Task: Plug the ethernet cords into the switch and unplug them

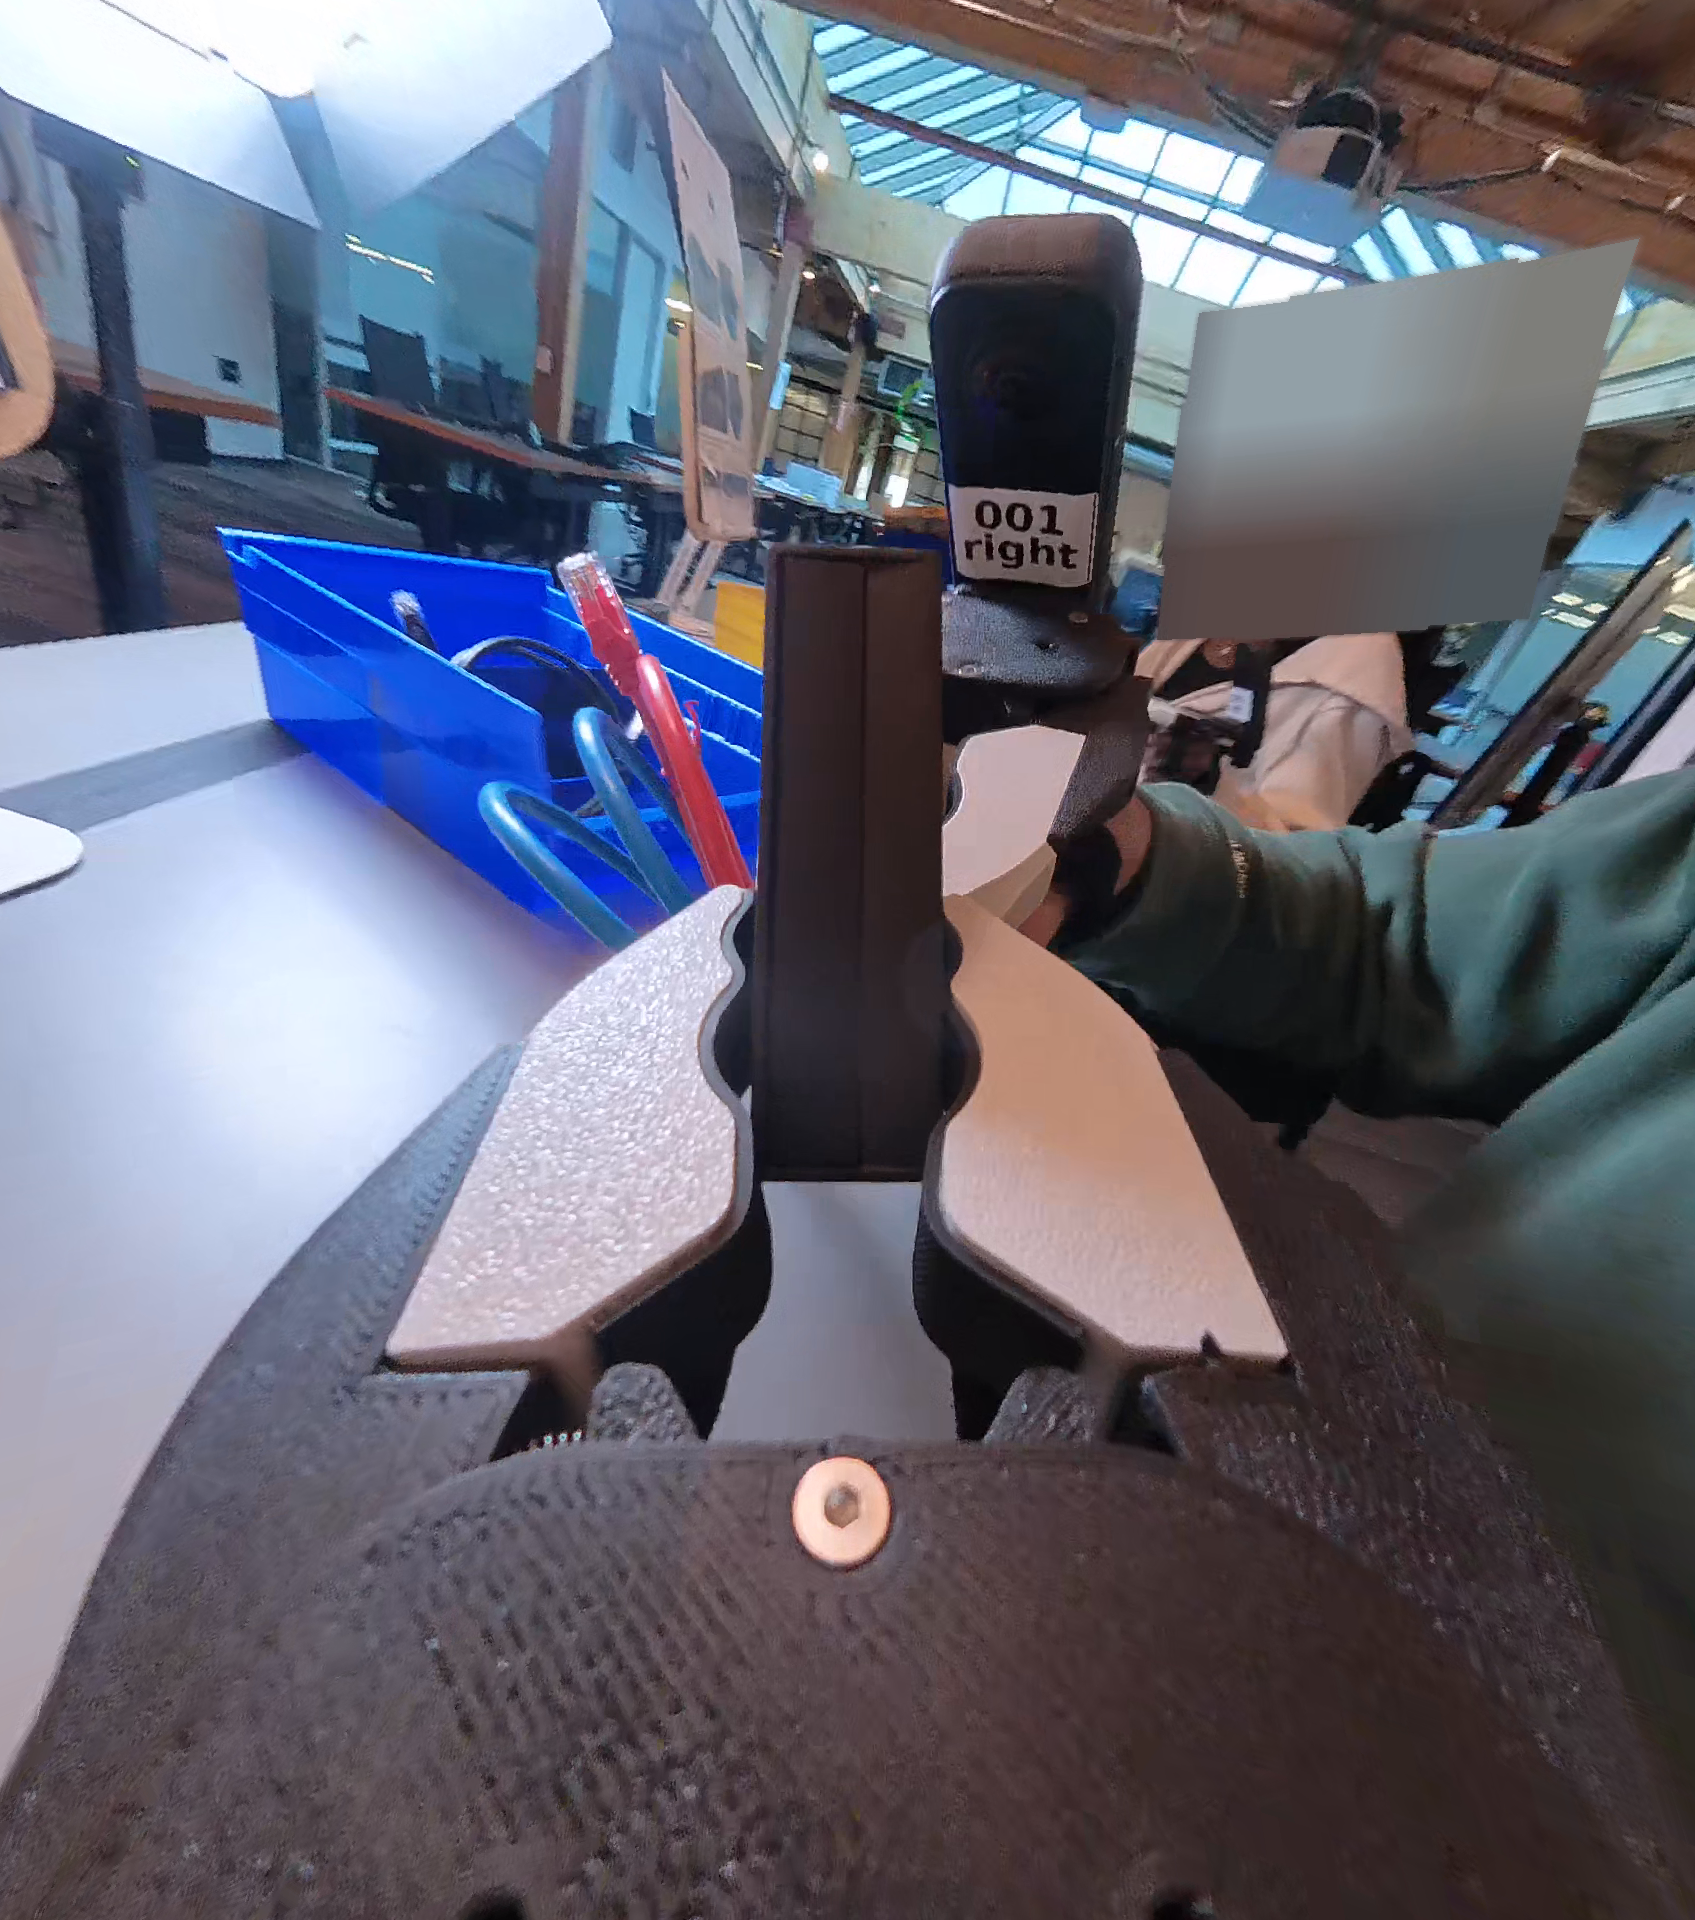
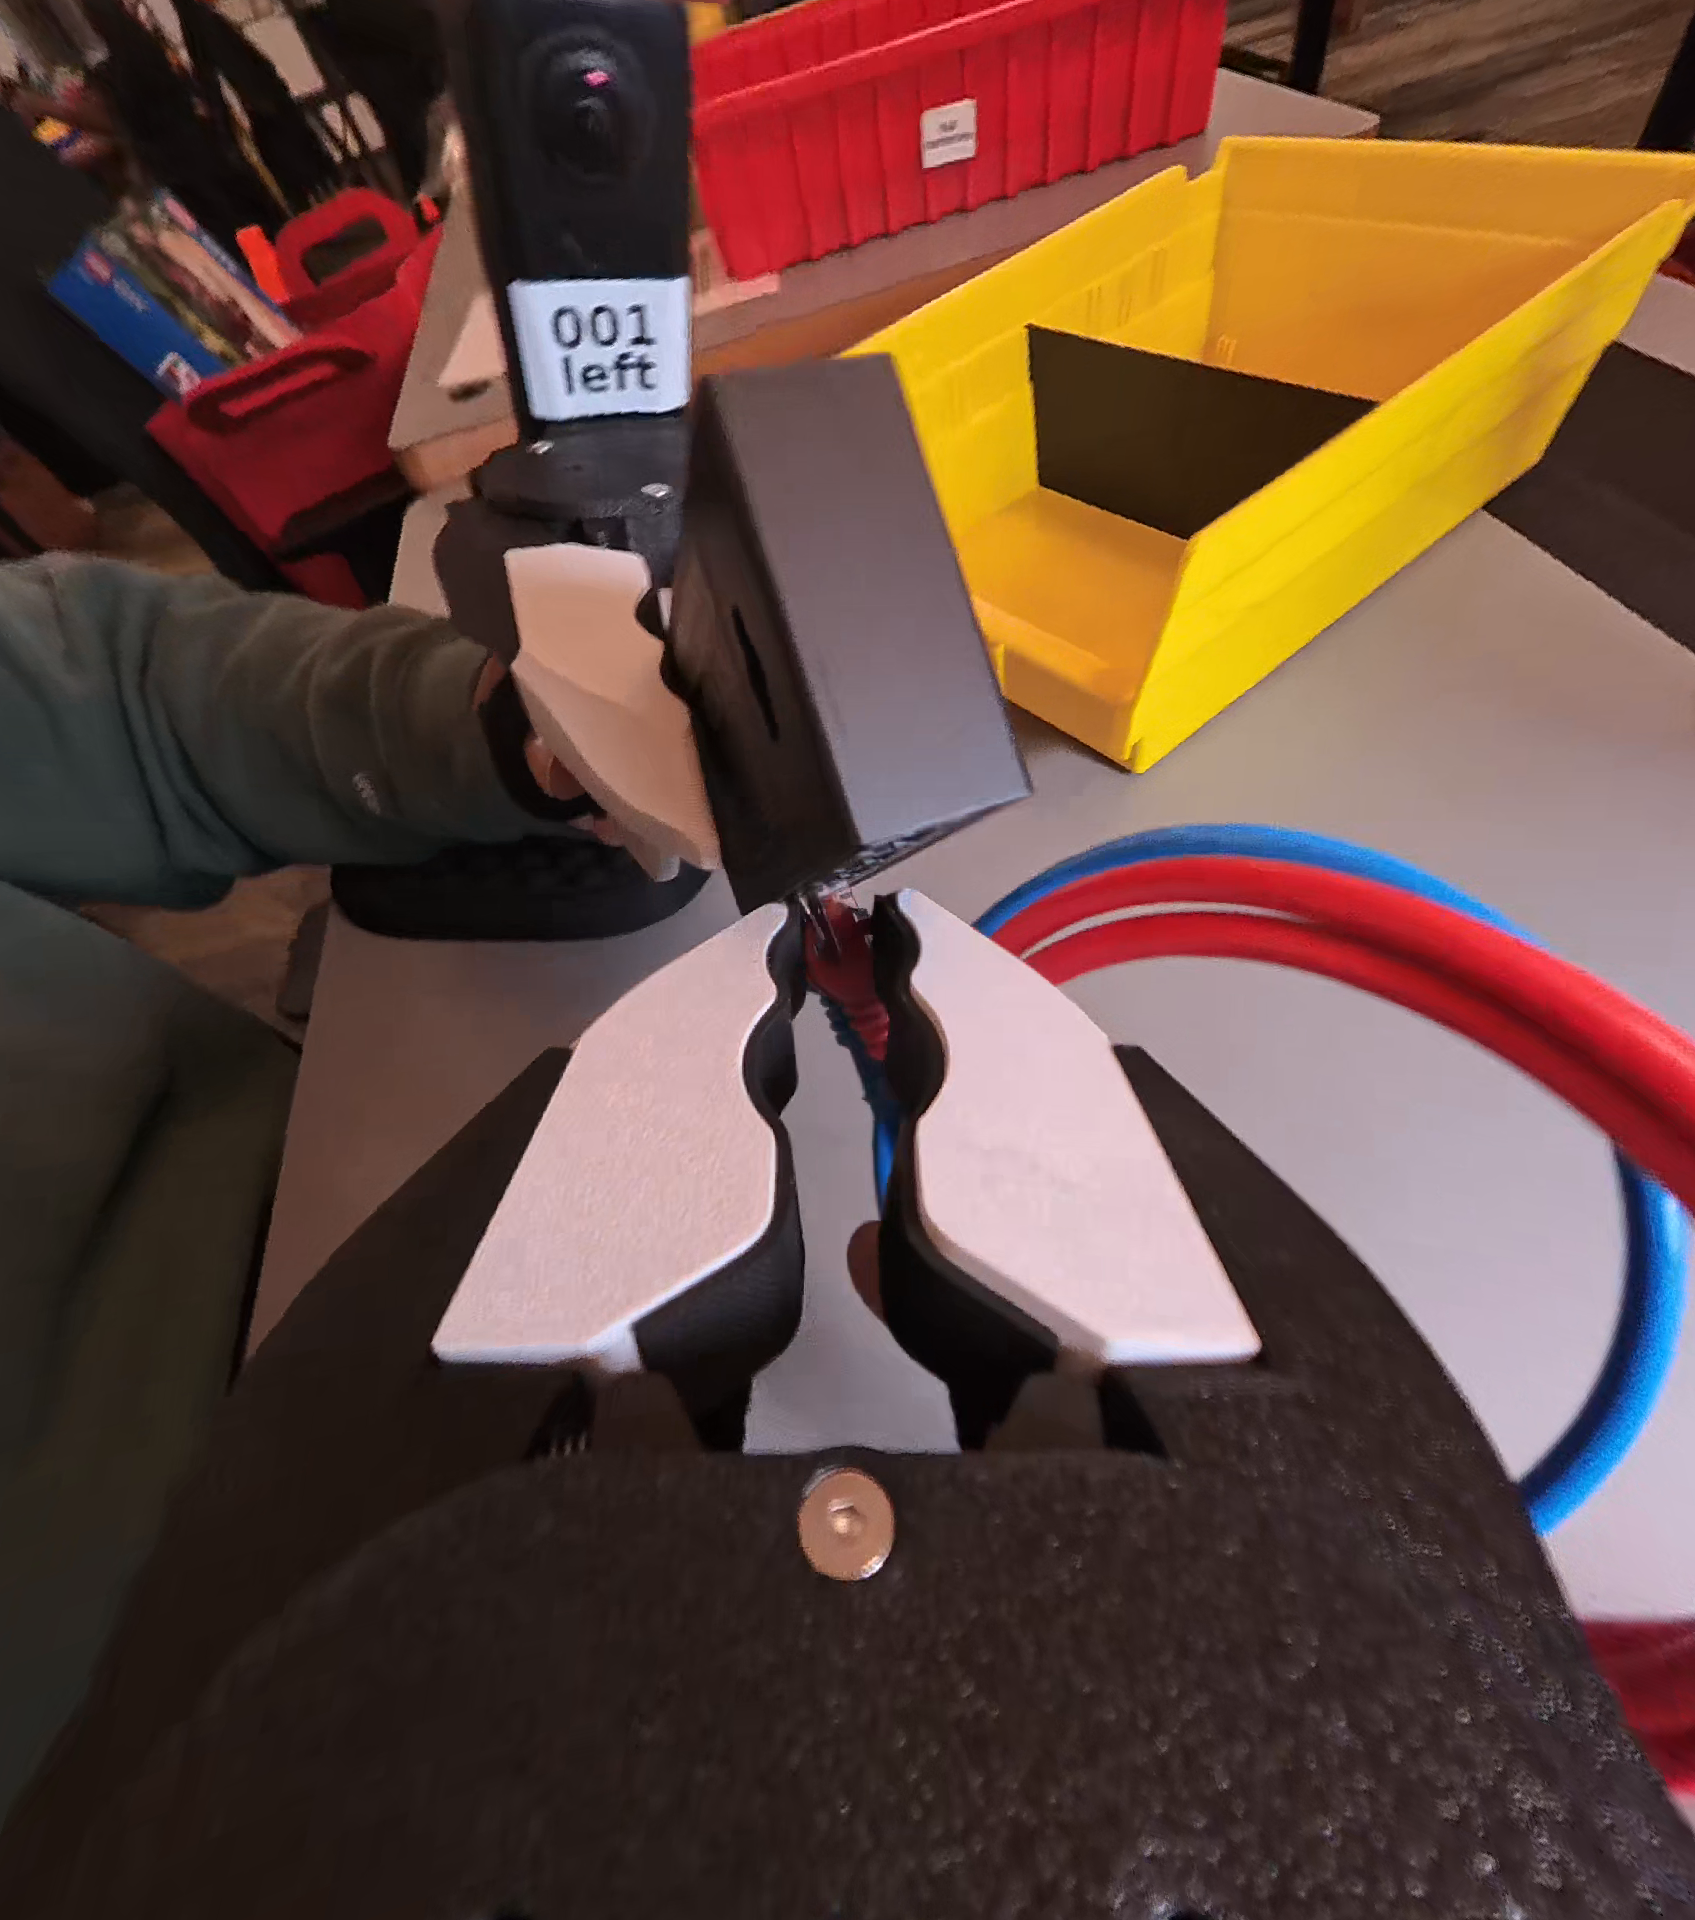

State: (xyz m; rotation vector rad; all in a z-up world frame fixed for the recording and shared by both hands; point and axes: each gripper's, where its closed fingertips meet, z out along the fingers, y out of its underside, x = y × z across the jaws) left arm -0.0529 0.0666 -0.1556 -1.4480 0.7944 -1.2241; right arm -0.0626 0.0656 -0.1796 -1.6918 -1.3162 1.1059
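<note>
My left gripper (image 1: 848, 925) is shut on the black switch (image 1: 848, 727) and holds it upright above the grey table (image 1: 199, 1039). In the right wrist view the switch (image 2: 843, 603) hangs tilted with its port face down toward my right gripper (image 2: 838, 920). The right gripper is shut on the red ethernet plug (image 2: 838, 961), whose tip is at the switch's port face. I cannot tell whether the plug is seated. Its red cord (image 2: 1445, 997) loops off to the right beside a blue cord (image 2: 1643, 1299).
A blue bin (image 1: 386, 686) at the back left holds another red cord (image 1: 614, 644) plus blue and black cords. A yellow bin (image 2: 1394, 520) with a black divider stands to the right, and a red bin (image 2: 926, 125) behind it. A green sleeve (image 1: 1445, 935) crosses the right side.
</note>
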